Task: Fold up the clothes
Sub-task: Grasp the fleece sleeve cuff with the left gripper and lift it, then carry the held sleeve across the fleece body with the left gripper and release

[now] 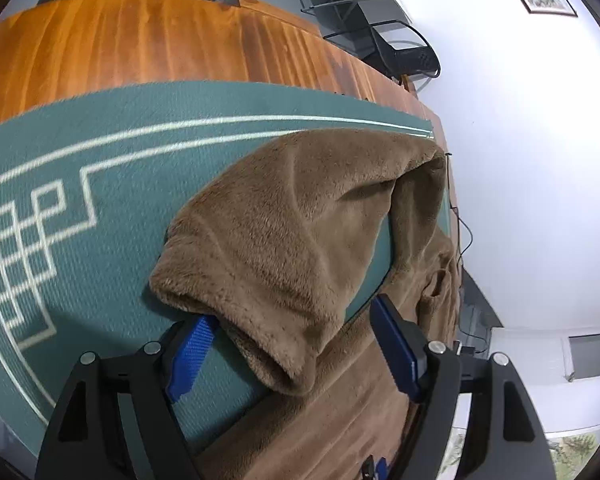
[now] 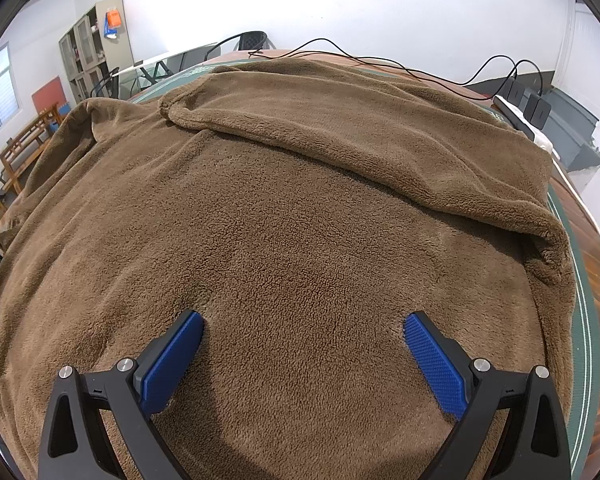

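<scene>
Brown fleece garment (image 2: 300,208), rumpled, sleeve folded over

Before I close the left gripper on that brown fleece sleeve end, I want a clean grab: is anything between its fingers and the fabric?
Nothing visible is. The left gripper stands open around the sleeve end of the brown fleece garment, with only the green mat beneath. Whether the pads already touch the fabric I cannot tell.

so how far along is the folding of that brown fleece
Early. Done: one sleeve lies folded across the brown fleece. In hand: nothing gripped; left tongs stand open around the other sleeve's cuff, right tongs open on the fleece. Left: that sleeve and the body folds.
</scene>
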Demonstrator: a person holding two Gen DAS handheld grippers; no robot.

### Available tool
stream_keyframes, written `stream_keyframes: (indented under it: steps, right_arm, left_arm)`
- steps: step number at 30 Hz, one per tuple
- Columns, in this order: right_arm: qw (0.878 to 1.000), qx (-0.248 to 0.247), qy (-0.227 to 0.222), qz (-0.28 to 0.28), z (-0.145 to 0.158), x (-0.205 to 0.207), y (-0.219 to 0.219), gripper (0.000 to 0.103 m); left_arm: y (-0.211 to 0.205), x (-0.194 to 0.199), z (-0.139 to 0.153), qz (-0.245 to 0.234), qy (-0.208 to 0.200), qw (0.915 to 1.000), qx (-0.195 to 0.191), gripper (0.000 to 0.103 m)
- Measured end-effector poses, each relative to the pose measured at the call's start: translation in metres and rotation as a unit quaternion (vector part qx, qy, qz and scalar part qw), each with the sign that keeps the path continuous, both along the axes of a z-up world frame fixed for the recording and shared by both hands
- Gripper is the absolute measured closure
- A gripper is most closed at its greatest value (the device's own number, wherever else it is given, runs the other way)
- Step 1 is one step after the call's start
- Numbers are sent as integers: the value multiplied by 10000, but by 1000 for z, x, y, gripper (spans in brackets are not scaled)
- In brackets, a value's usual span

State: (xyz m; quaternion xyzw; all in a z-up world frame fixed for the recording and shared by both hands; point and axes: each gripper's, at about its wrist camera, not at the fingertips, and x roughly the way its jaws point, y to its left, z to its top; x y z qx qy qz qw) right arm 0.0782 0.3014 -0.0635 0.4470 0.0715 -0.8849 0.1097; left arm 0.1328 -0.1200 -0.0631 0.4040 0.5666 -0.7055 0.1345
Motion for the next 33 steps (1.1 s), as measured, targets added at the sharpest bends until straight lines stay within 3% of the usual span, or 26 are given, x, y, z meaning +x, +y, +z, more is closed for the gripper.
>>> stream_keyframes:
  steps: [1, 2, 3, 5, 9, 15, 17, 23, 30, 33]
  right_arm:
    - [10000, -1, 1, -1, 0, 0, 0, 1]
    - [10000, 0, 1, 0, 0, 0, 0, 1]
    - [10000, -2, 0, 0, 0, 0, 0, 1]
    - [10000, -3, 0, 1, 0, 0, 0, 1]
    - [10000, -2, 0, 1, 0, 0, 0, 1]
    - [10000, -2, 2, 1, 0, 0, 0, 1]
    - [10000, -2, 2, 1, 0, 0, 0, 1]
    - [10000, -6, 4, 3, 0, 0, 0, 1]
    - [10000, 3, 4, 4, 0, -1, -1, 1]
    - [10000, 3, 4, 3, 0, -1, -1, 1]
  left_arm:
    - [-1, -1, 0, -37, -27, 10000, -40, 42]
    - [-3, -2, 1, -76, -53, 9999, -80, 69]
    - [-4, -4, 1, -114, -79, 9998, -119, 78]
    - [-7, -6, 2, -190, -132, 9995, -198, 85]
    - [-19, -5, 24, -153, -8, 9986, -509, 89]
    - [-54, -4, 109, 86, 619, 9898, -1281, 89]
    - [-69, -9, 138, 170, 788, 9838, -1599, 90]
    - [-93, -17, 222, 31, 915, 9526, -2903, 90]
    - [-104, -52, 269, -359, 904, 9367, -3364, 90]
    - [-103, -72, 279, -497, 1125, 9423, -3113, 90]
